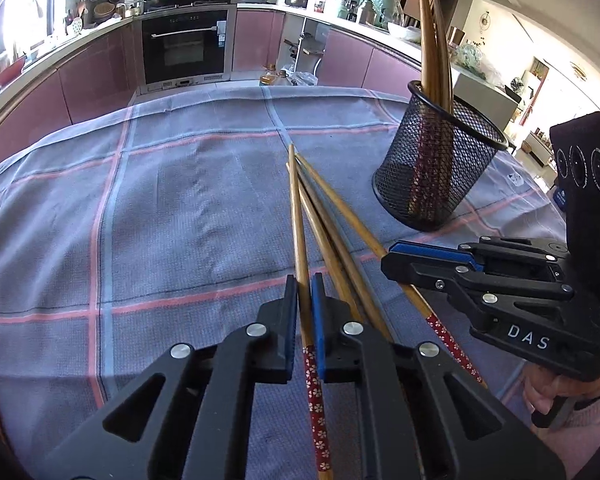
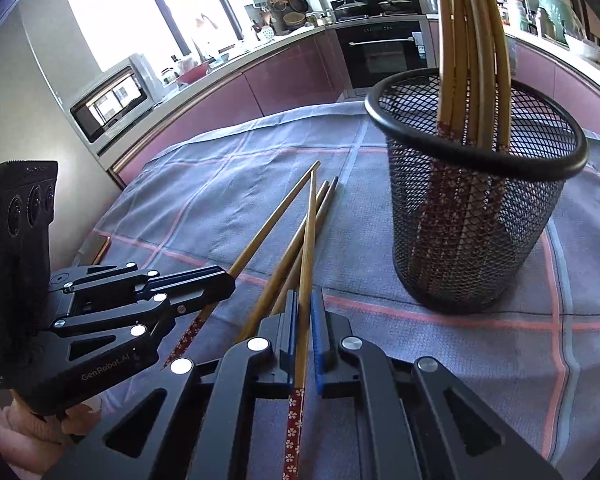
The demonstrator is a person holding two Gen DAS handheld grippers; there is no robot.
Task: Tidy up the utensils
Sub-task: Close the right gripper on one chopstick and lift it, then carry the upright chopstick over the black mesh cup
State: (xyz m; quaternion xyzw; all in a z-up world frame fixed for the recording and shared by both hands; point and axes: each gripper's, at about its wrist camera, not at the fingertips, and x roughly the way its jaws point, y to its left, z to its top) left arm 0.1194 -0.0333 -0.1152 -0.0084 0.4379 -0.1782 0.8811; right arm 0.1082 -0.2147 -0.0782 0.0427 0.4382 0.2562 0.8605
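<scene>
Chopsticks of slim brown bamboo with red flowered handles (image 1: 332, 248) fanned on grey checked bench cloth (image 1: 160, 220): light, stiff, prone to roll. Left tool (image 1: 304, 316) pinching one mid-shaft; right tool (image 2: 305, 320) pinching another likewise. Farther right, black mesh cup (image 2: 476, 216), half filled, near, nothing between.
</scene>
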